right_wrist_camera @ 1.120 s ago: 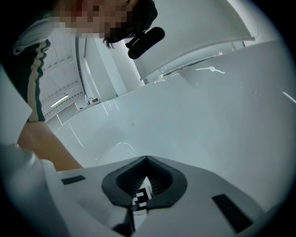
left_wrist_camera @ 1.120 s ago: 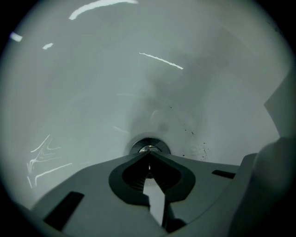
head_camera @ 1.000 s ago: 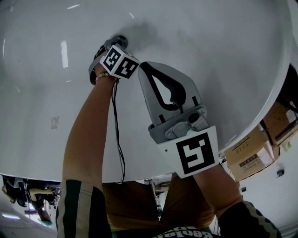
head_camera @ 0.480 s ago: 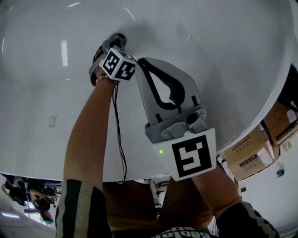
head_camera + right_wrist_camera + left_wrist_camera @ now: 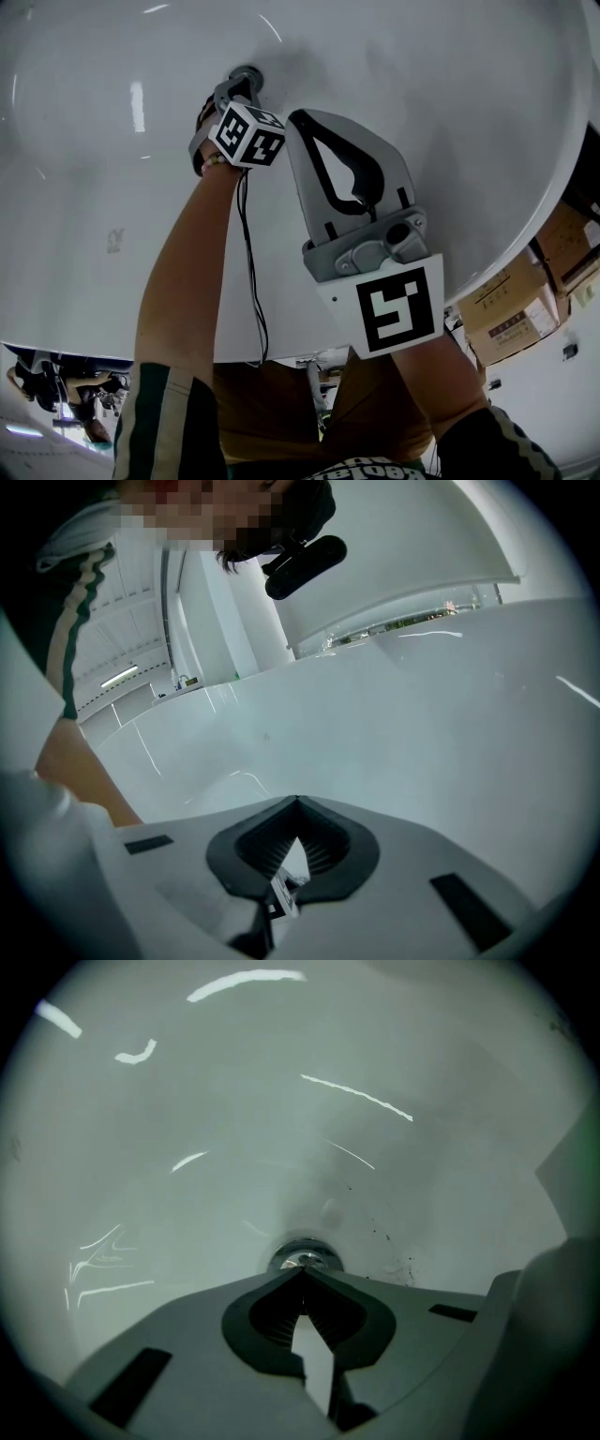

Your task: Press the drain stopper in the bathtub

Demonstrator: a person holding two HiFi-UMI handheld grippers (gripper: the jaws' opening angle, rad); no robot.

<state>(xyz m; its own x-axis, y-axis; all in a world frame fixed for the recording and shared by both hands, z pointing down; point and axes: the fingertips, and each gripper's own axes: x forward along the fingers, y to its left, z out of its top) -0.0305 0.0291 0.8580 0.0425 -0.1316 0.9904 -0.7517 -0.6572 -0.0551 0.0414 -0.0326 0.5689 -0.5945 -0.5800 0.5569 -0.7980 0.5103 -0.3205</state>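
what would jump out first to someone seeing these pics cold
The glossy white bathtub fills nearly every view. Deep inside it, the left claw has its jaws together and its tip right at the small chrome drain stopper. The right claw, also shut with nothing in it, looms large nearer the head camera, held above the tub's white surface.

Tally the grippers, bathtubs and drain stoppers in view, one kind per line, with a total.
Grippers: 2, the left gripper and the right gripper
Bathtub: 1
Stopper: 1
Total: 4
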